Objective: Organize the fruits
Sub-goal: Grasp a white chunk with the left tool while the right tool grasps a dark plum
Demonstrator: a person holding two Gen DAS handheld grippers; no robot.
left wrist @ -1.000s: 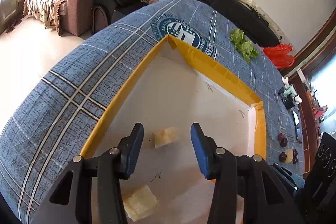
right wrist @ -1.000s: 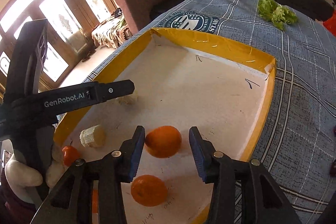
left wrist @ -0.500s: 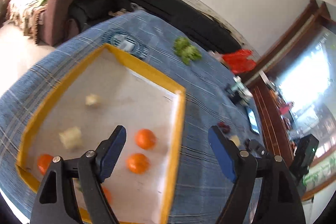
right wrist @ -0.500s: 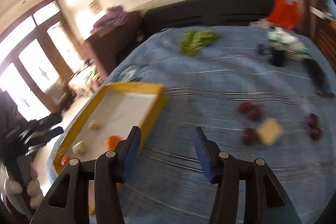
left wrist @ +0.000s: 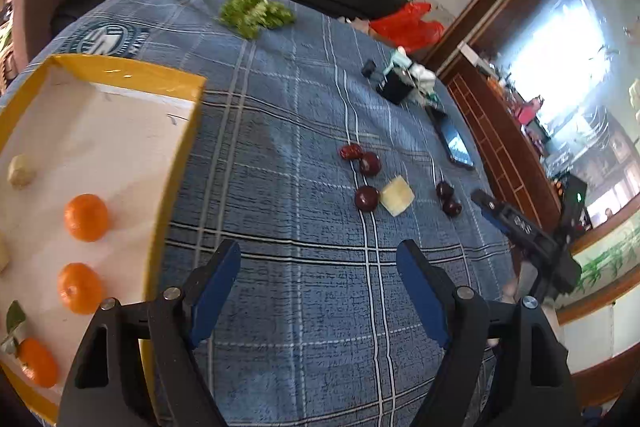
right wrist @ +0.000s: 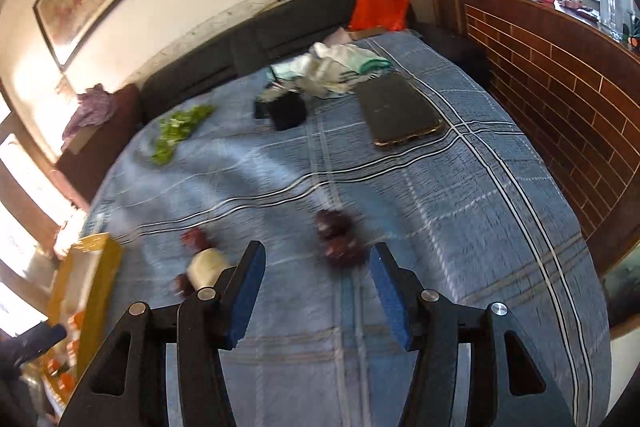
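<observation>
We have swung both grippers away from the yellow tray (left wrist: 176, 163), where oranges (left wrist: 85, 217) lie. Now the right gripper (right wrist: 316, 287) hovers, jaws wide and empty, just short of dark red fruits (right wrist: 338, 237); left gripper (left wrist: 318, 291) likewise gapes empty beside the tray.

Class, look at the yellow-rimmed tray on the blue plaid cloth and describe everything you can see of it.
The tray is a shallow box with glossy yellow walls and a white, lightly marked floor; it looks like taped cardboard. It lies flat on the blue plaid cloth, at the left of the left wrist view. Inside lie three oranges, one with a leaf, and pale fruit chunks. Neither gripper touches it. The right wrist view shows it only blurred.
</observation>
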